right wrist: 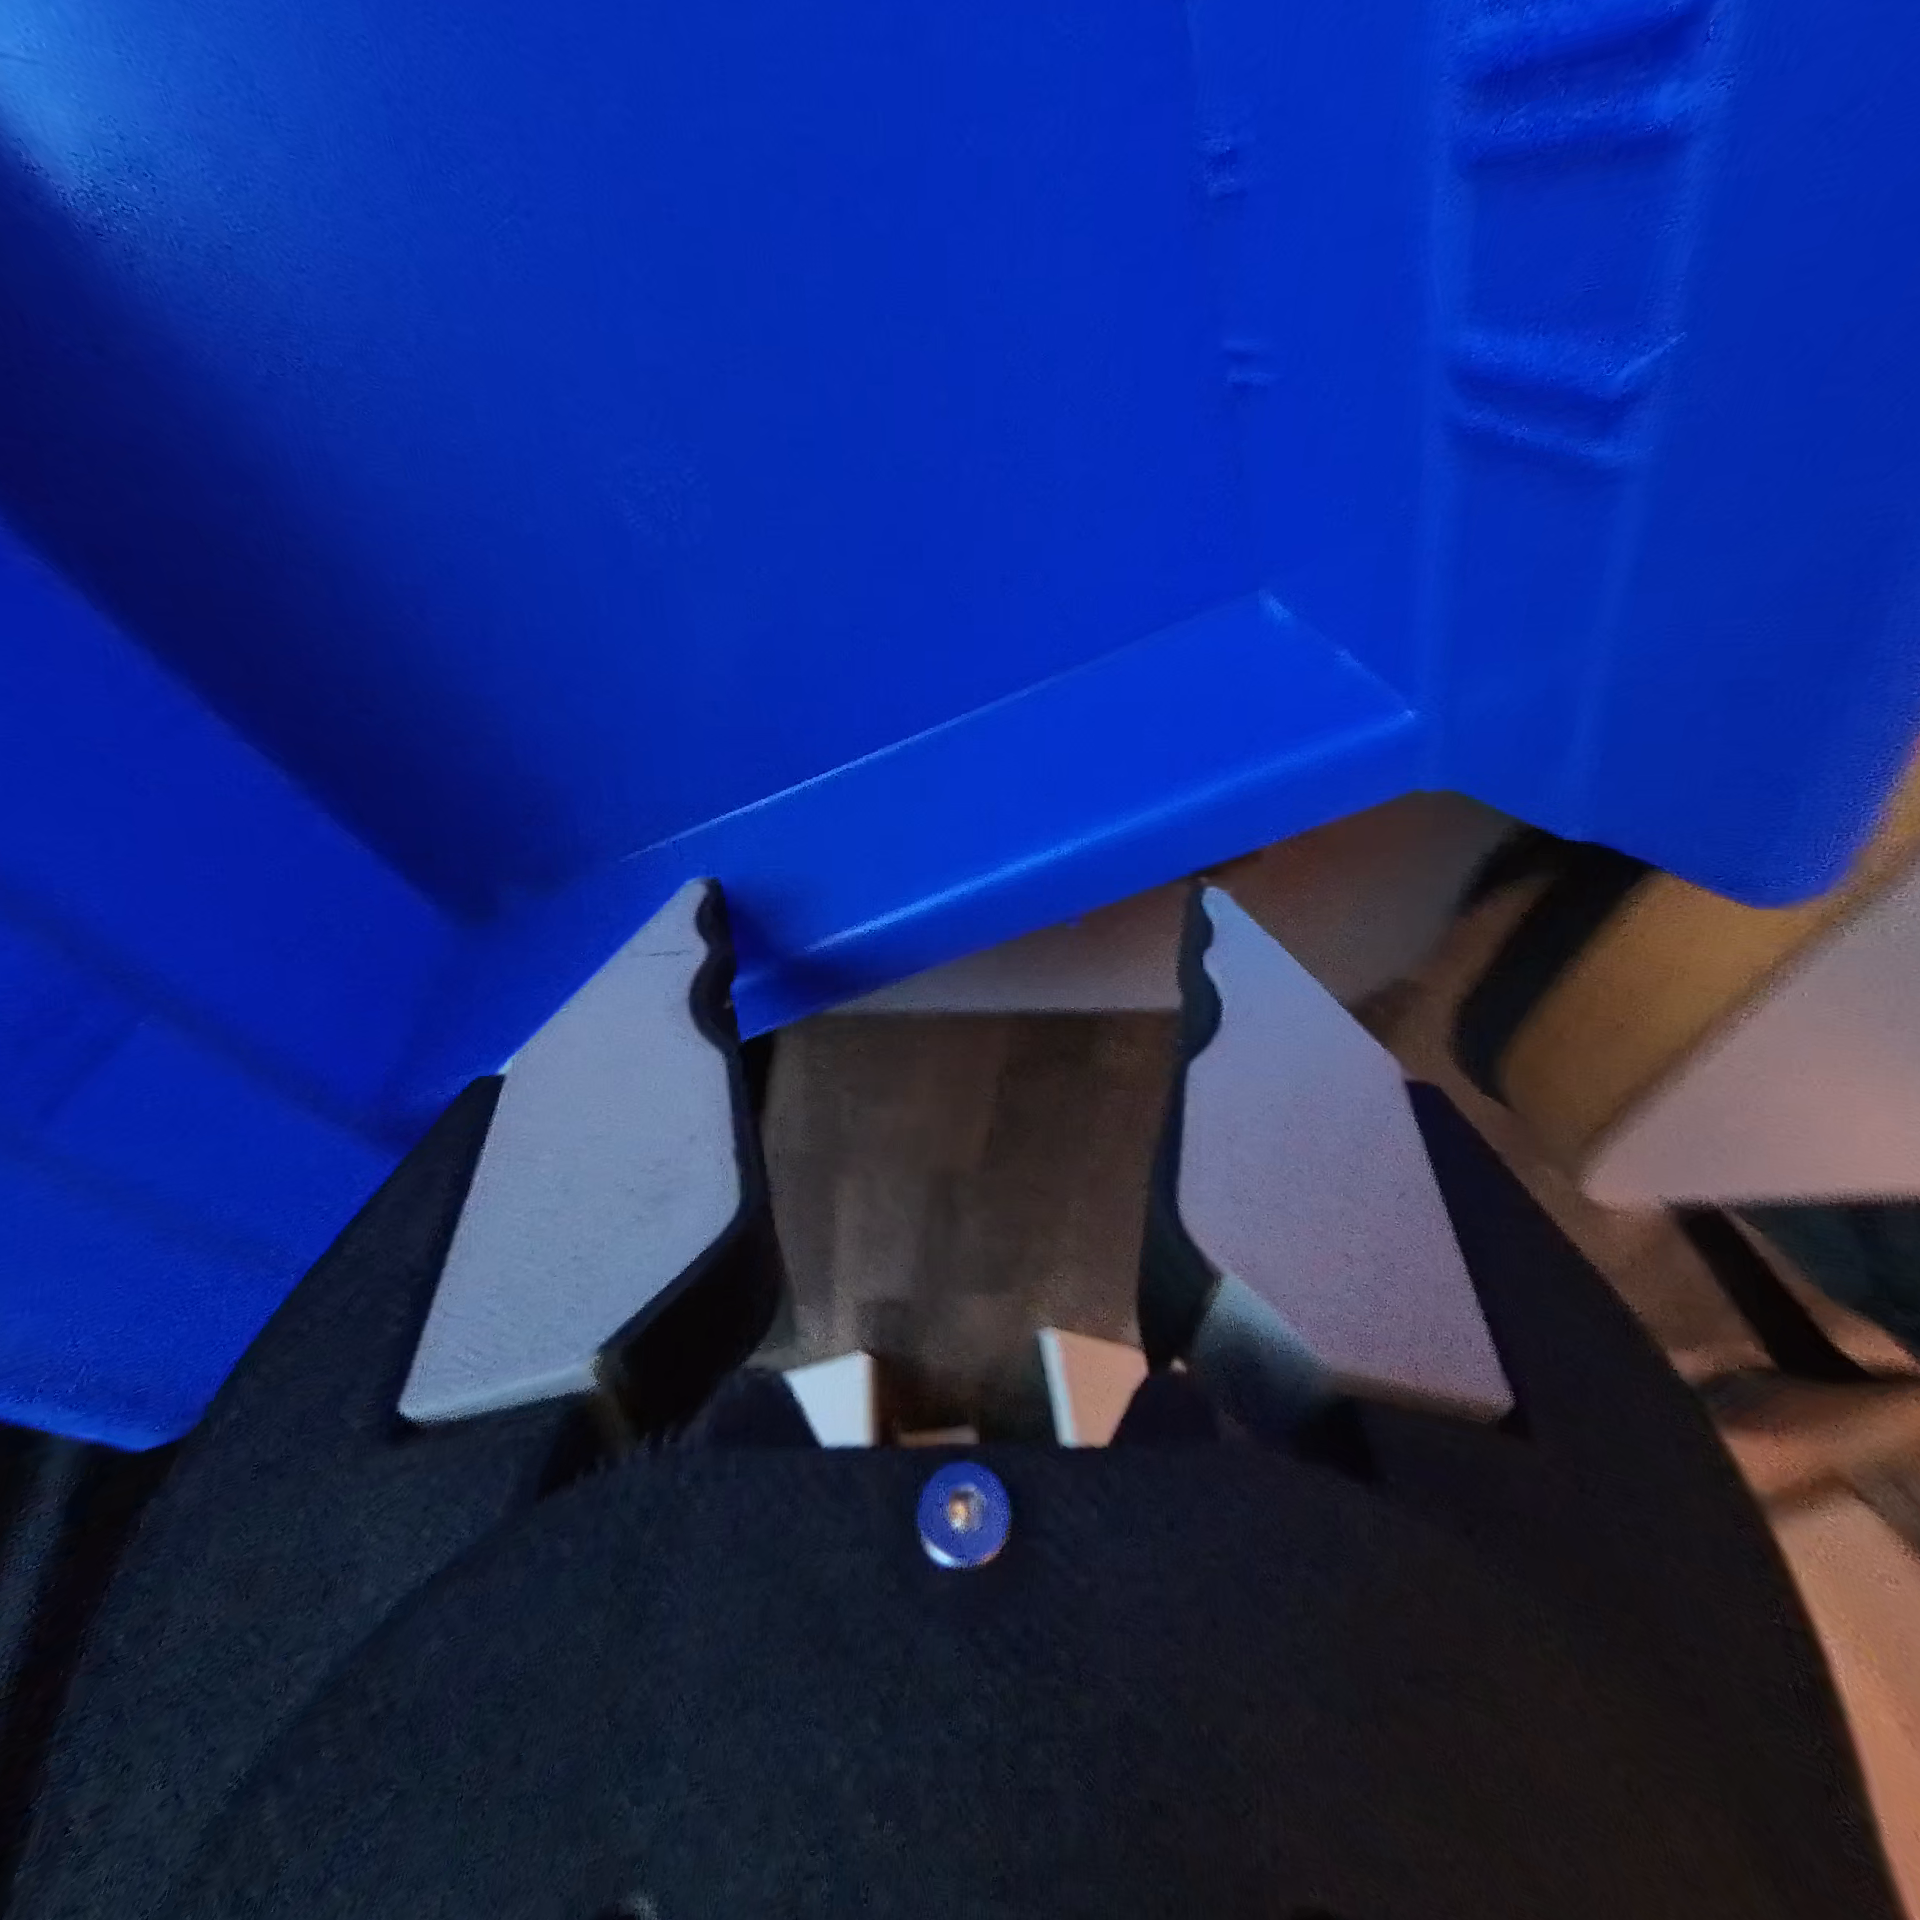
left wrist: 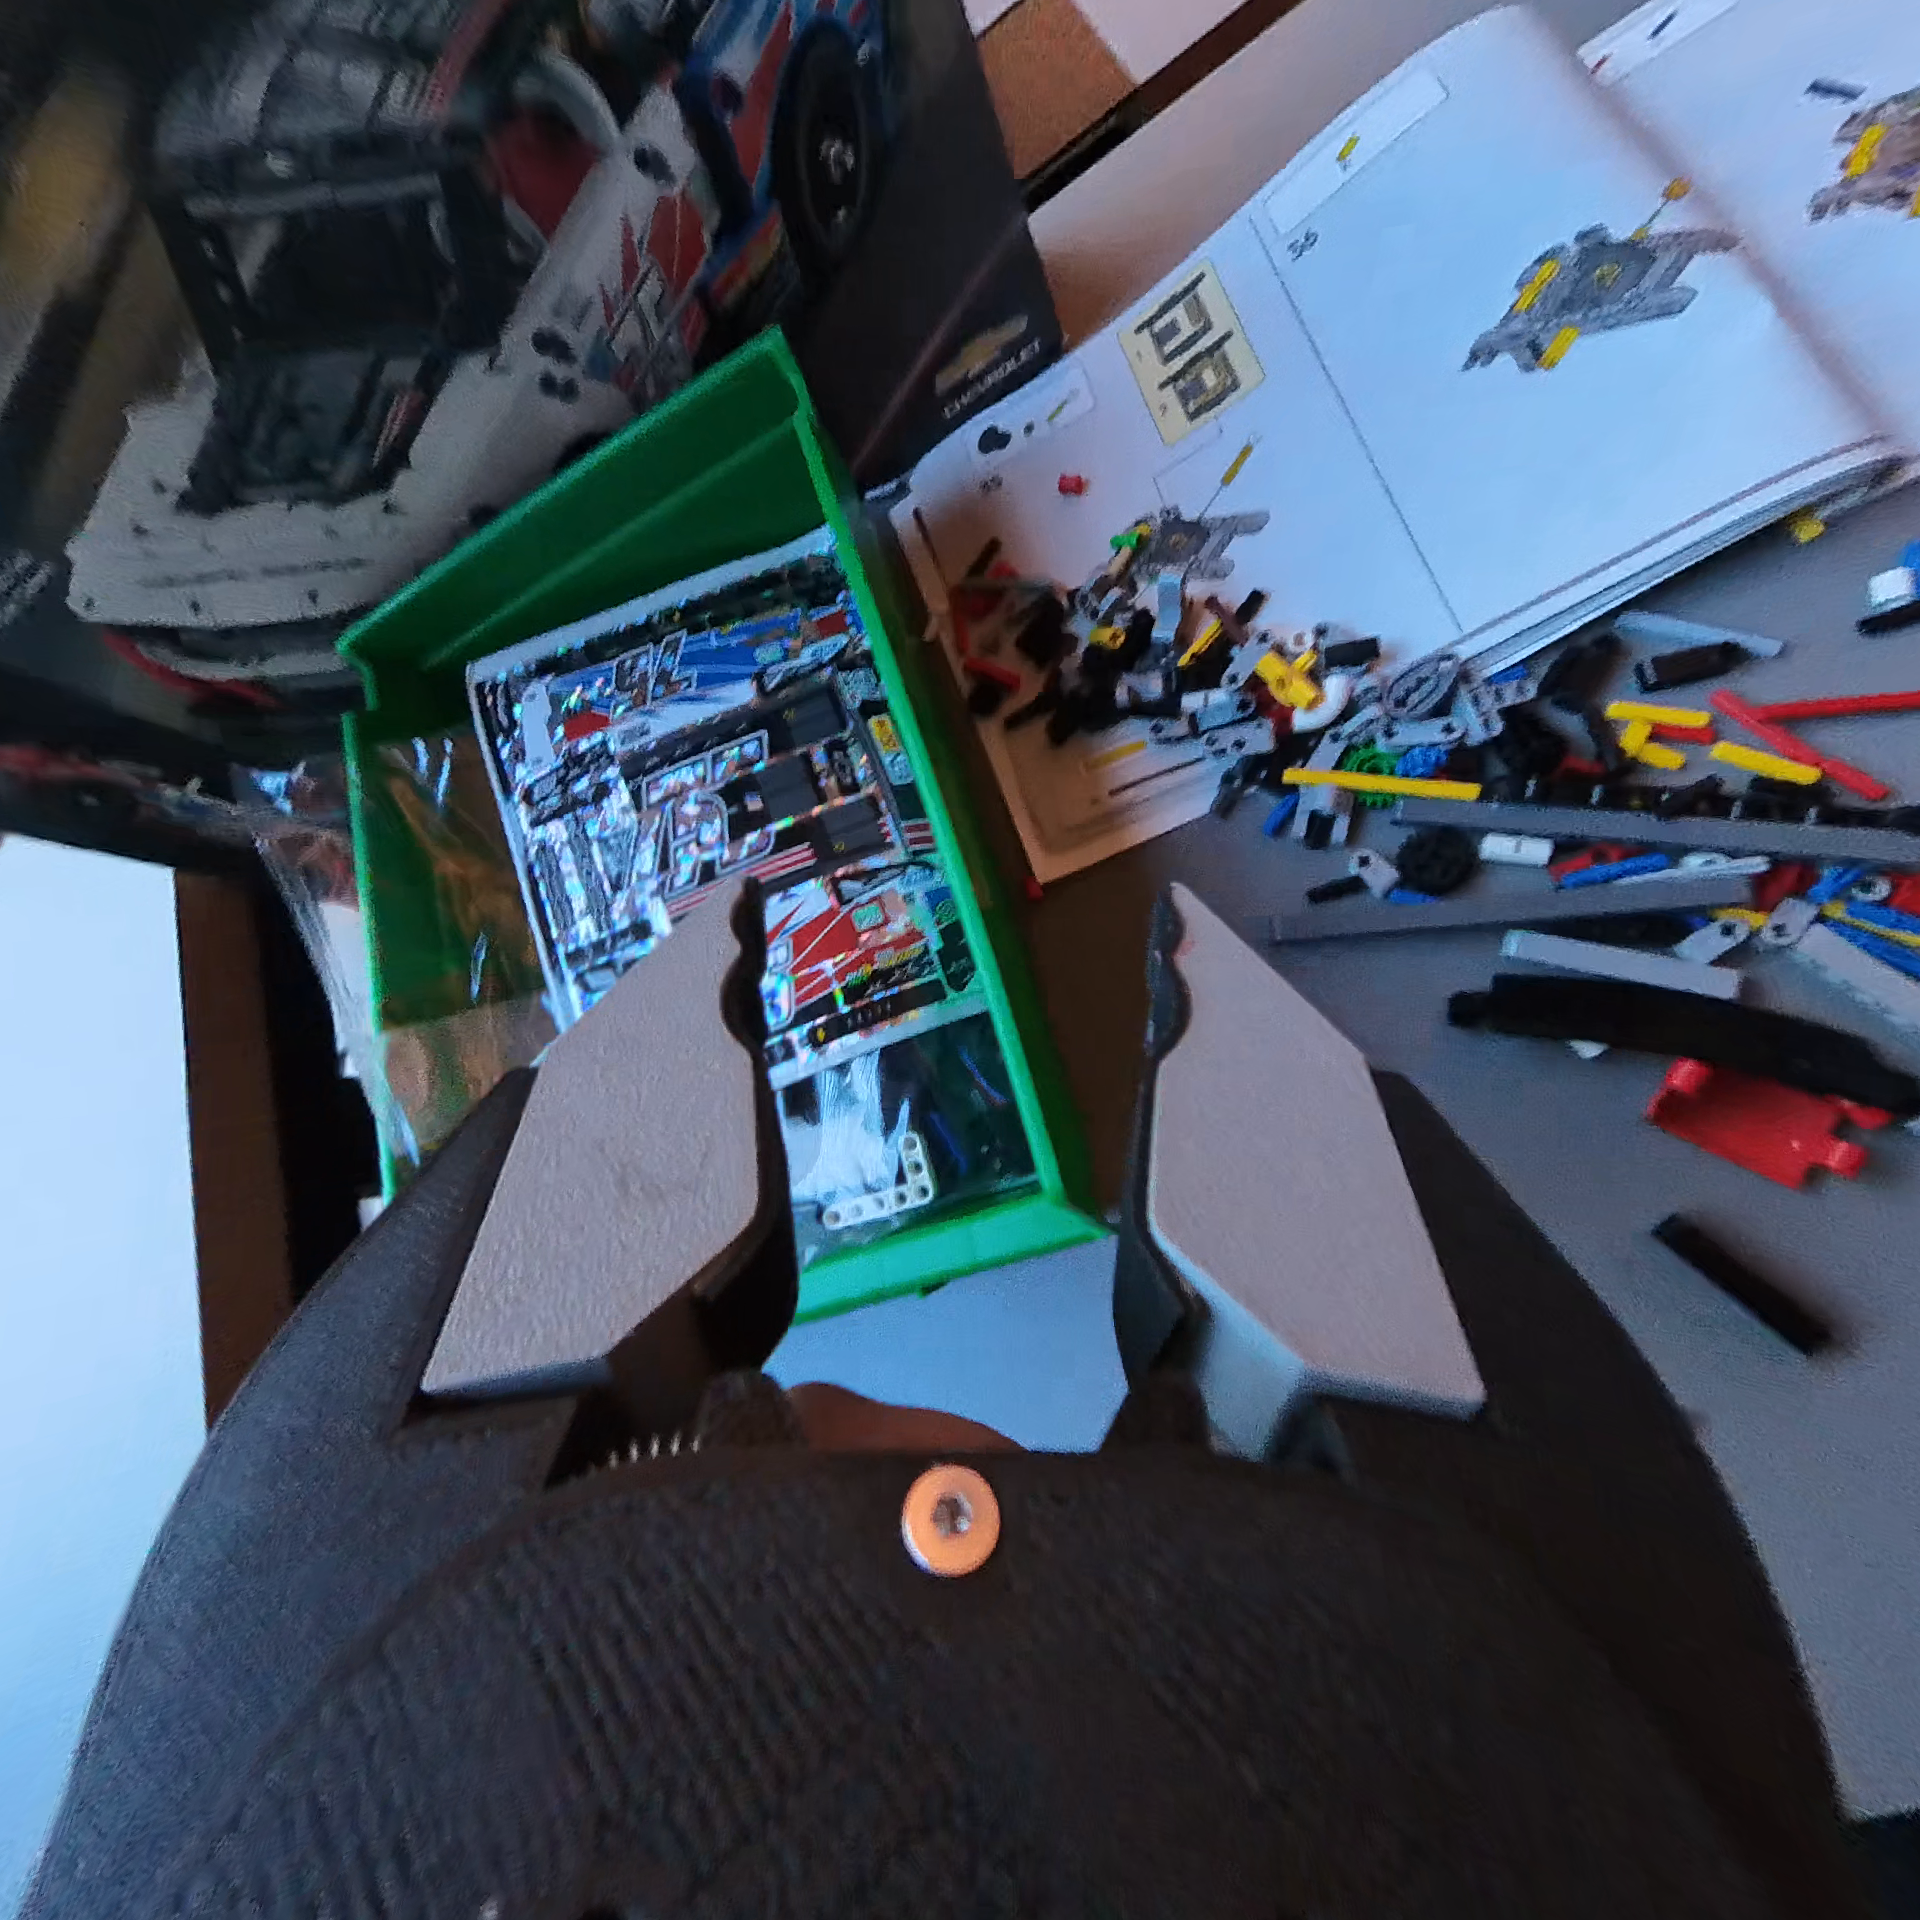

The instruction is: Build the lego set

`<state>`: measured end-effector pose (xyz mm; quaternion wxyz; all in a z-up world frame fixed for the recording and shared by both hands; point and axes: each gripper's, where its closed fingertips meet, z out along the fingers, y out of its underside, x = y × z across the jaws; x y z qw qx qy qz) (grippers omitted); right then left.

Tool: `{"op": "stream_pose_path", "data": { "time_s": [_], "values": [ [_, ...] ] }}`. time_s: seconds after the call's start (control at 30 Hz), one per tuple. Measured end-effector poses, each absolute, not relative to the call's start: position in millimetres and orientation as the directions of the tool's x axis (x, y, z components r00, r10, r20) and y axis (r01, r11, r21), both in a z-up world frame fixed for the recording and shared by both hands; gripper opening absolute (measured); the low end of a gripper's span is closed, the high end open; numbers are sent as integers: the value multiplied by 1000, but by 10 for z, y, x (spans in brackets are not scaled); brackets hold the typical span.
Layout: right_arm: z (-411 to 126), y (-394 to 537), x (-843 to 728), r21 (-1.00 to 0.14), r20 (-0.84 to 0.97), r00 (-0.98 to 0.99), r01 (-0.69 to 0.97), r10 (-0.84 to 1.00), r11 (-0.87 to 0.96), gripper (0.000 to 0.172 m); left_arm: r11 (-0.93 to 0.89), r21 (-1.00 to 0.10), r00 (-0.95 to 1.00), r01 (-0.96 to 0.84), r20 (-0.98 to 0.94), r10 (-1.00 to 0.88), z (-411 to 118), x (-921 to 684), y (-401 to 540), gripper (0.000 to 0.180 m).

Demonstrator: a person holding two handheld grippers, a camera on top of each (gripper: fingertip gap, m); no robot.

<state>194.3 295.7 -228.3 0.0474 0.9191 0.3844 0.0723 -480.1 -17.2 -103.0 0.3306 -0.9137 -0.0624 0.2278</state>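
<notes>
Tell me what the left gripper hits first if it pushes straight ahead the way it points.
Most likely the green bin: the open left gripper points at its right wall, with the shiny sticker sheet inside just left of that line. Depth is unclear, so it may meet the wall's rim or the sheet first.

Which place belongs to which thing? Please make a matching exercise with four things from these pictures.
Things:
1. sticker sheet
2. instruction booklet
3. red piece
4. blue bin

Places:
a. open on the table, behind the loose parts
b. inside the green bin
c. close in front of the right gripper
d. on the grey mat, beside a long black part

Pairs: 1-b, 2-a, 3-d, 4-c
</notes>
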Motion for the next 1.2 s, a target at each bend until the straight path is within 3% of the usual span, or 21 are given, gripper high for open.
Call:
{"op": "stream_pose_path", "data": {
  "time_s": [0.1,0.13,0.3,0.43,0.53,0.67,0.77,0.83,1.0,1.1,1.2],
  "values": [
    [-2172,3113,1930,132,235,642,723,730,-679,69,-777,-630,891,-7,-356,280,-1219,-4812,-261,71],
    [-2183,3121,1887,132,235,642,723,730,-678,76,-786,-619,895,-3,-352,275,-1306,-4802,-270,71],
    [-2148,3315,1970,129,371,608,715,702,-687,68,-844,-536,867,-14,-427,256,-1626,-4854,-288,59],
    [-1840,3389,2146,55,449,601,720,661,-692,66,-855,-519,861,-10,-438,257,-1739,-4872,-289,42],
    [-1415,3396,2135,-83,499,607,744,618,-664,59,-839,-543,861,13,-421,285,-1772,-4871,-305,32],
    [-744,3228,1207,-405,419,582,807,697,-430,38,-825,-565,851,20,-423,310,-1859,-4849,-347,30],
    [-363,2688,-139,-624,276,328,776,904,-91,18,-807,-591,821,9,-457,343,-1849,-4884,-359,25],
    [-249,2372,-962,-697,265,150,712,953,82,9,-793,-609,803,4,-471,365,-1838,-4914,-370,19],
    [-606,1785,-2872,-718,283,-208,602,936,351,26,-766,-640,792,63,-435,428,-1913,-4996,-403,39],
    [-1016,1643,-3848,-720,254,-293,579,922,383,22,-699,-713,812,52,-378,445,-1845,-4975,-295,8],
    [-1387,1605,-4567,-728,162,-313,603,936,328,17,-663,-744,811,81,-337,477,-1841,-4972,-283,5]
  ]
}}
